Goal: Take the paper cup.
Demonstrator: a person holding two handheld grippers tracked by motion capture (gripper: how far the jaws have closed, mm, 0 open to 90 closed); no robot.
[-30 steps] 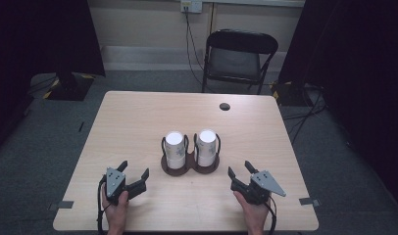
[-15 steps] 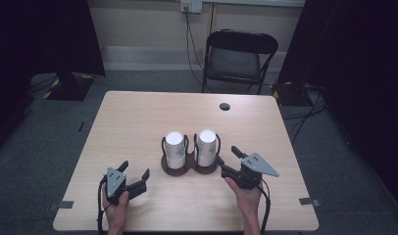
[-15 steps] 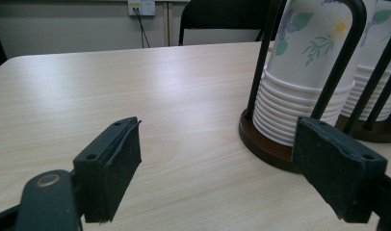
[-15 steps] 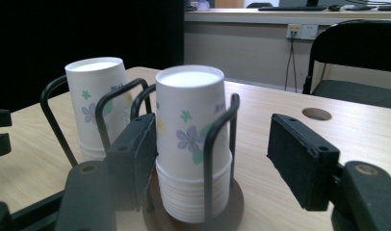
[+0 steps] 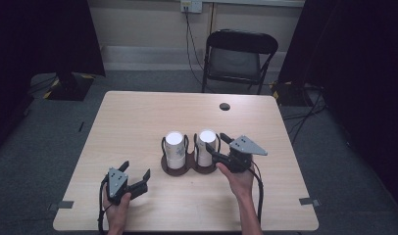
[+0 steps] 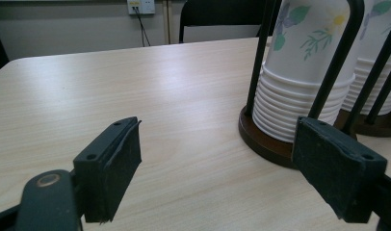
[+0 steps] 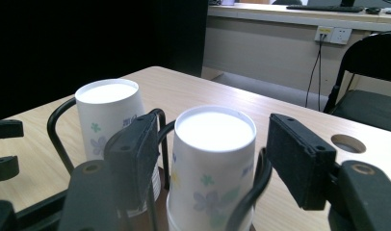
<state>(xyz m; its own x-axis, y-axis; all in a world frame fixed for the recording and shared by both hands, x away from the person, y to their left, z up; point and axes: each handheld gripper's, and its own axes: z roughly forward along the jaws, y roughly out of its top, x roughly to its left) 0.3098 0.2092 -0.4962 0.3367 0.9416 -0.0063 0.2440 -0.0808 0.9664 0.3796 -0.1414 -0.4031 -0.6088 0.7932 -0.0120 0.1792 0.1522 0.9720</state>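
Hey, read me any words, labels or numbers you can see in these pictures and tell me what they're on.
No readable text anywhere.
Paper cups: printed flowers and leaves, no words.
Wall outlet: a small yellowish sticker, too small and blurred to read.
Grippers, table and chair: no markings visible.

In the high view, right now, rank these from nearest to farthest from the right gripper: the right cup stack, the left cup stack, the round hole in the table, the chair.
1. Right cup stack: just left of the right gripper, its open jaws around it.
2. Left cup stack: next one over to the left.
3. Round hole: farther back on the table.
4. Chair: beyond the table's far edge.
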